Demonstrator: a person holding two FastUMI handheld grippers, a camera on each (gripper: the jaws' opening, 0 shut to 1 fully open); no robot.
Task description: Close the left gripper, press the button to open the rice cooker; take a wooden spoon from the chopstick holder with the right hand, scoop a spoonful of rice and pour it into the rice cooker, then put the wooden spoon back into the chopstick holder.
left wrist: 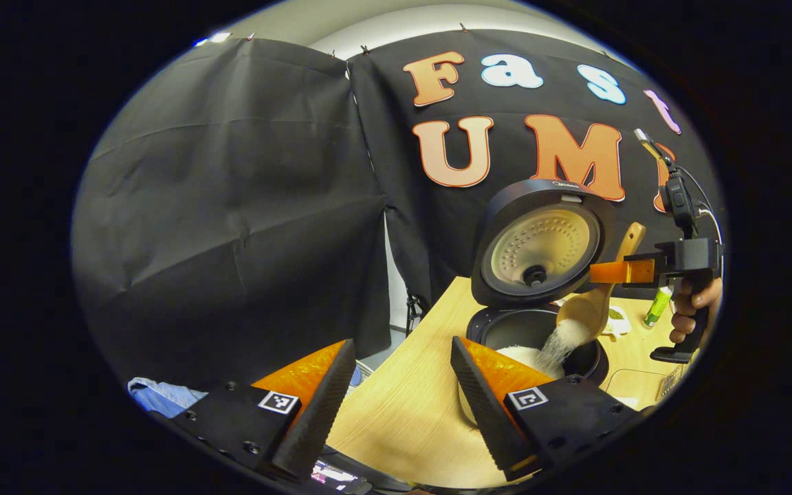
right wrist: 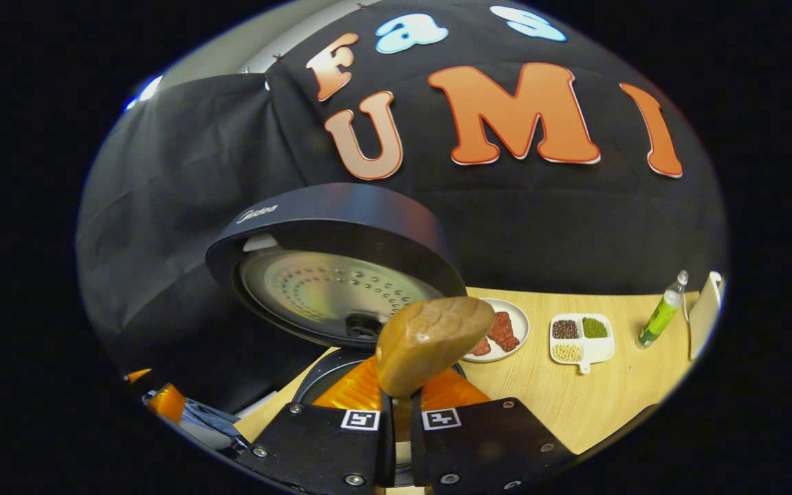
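The black rice cooker (left wrist: 540,330) stands open on the wooden table (left wrist: 430,330), its lid (left wrist: 540,244) tipped up and back. Over the pot the wooden spoon (left wrist: 592,306) is tilted, and white rice (left wrist: 561,344) streams from it onto the rice in the pot. My right gripper (left wrist: 619,271) is shut on the spoon's handle, held by a hand (left wrist: 695,302). In the right gripper view the back of the spoon's bowl (right wrist: 434,340) sits just past the right gripper (right wrist: 399,395), under the lid (right wrist: 334,275). My left gripper (left wrist: 403,405) hangs open near the cooker's front, holding nothing.
Behind the cooker on the table are a white plate of red meat pieces (right wrist: 502,330), a white divided dish of grains (right wrist: 580,338), a green bottle (right wrist: 661,313) and a white object (right wrist: 705,313) at the right edge. Blue cloth (left wrist: 162,395) lies low at the left.
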